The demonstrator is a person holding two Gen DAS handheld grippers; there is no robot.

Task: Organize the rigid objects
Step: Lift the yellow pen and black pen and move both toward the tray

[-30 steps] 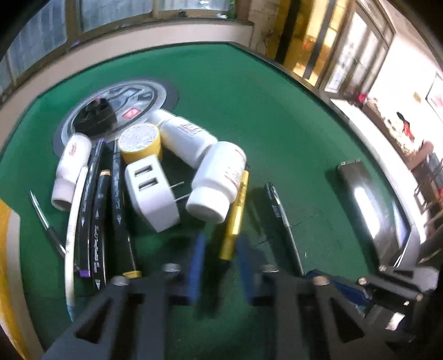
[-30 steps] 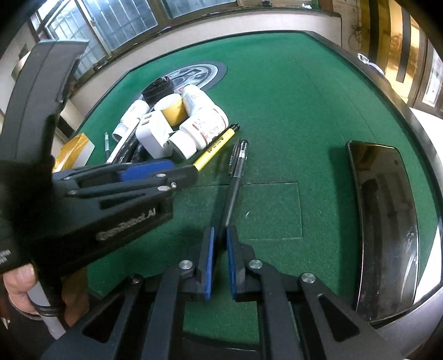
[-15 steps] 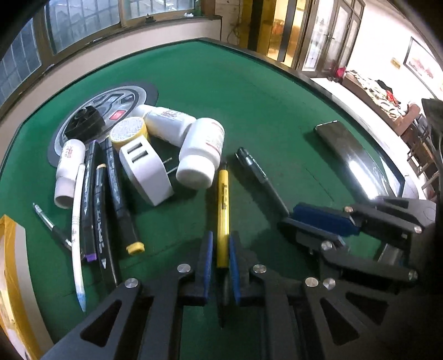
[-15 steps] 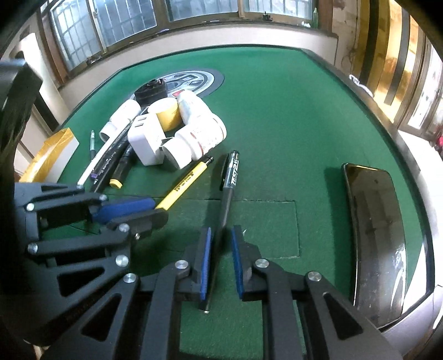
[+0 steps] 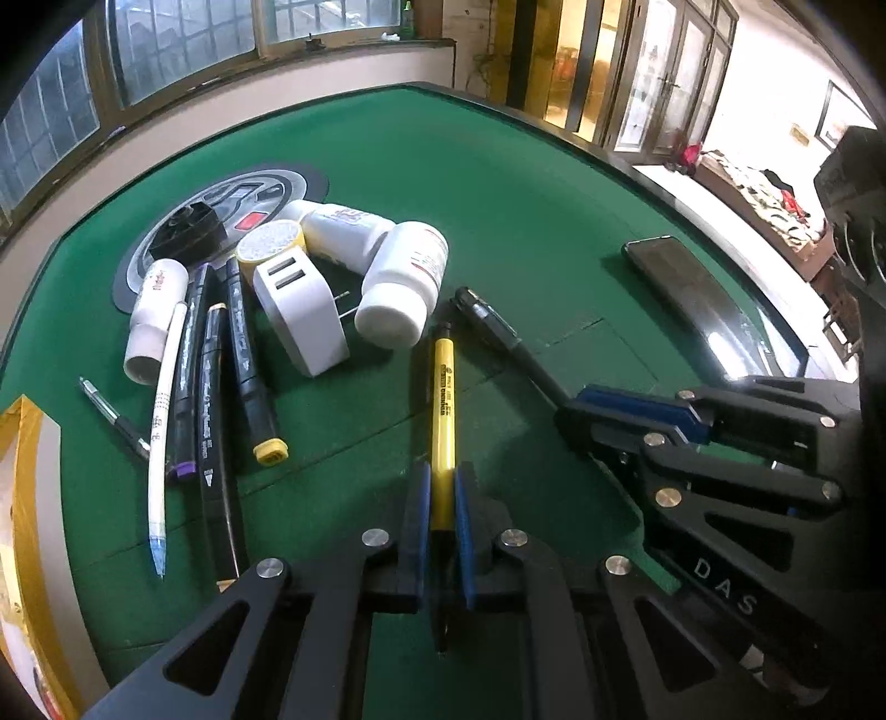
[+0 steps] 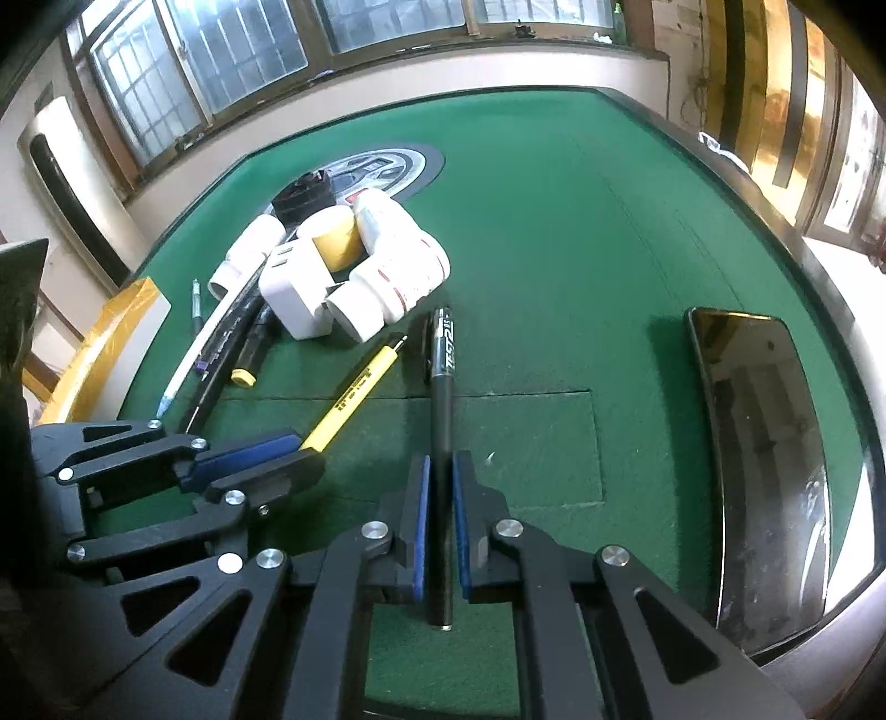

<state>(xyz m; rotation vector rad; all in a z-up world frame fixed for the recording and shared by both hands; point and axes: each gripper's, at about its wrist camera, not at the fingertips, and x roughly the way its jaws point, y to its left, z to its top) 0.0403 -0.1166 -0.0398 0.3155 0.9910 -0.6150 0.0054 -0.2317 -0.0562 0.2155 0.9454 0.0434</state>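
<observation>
Left wrist view shows the left gripper (image 5: pixel 441 498) with its fingers clamped on the yellow pen (image 5: pixel 442 399), whose far end lies on the green worktop (image 5: pixel 526 194) just beside a white bottle (image 5: pixel 401 288). Right wrist view shows the right gripper (image 6: pixel 441 498) pinching the black pen (image 6: pixel 442 399), seemingly resting on the felt, near a phone (image 6: pixel 758 443)

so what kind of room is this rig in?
Likely a game or recreation room, not a lab: green felt table with a round centre console, looks like a mahjong table, gridded windows behind, gold-trimmed doors beside.
</observation>
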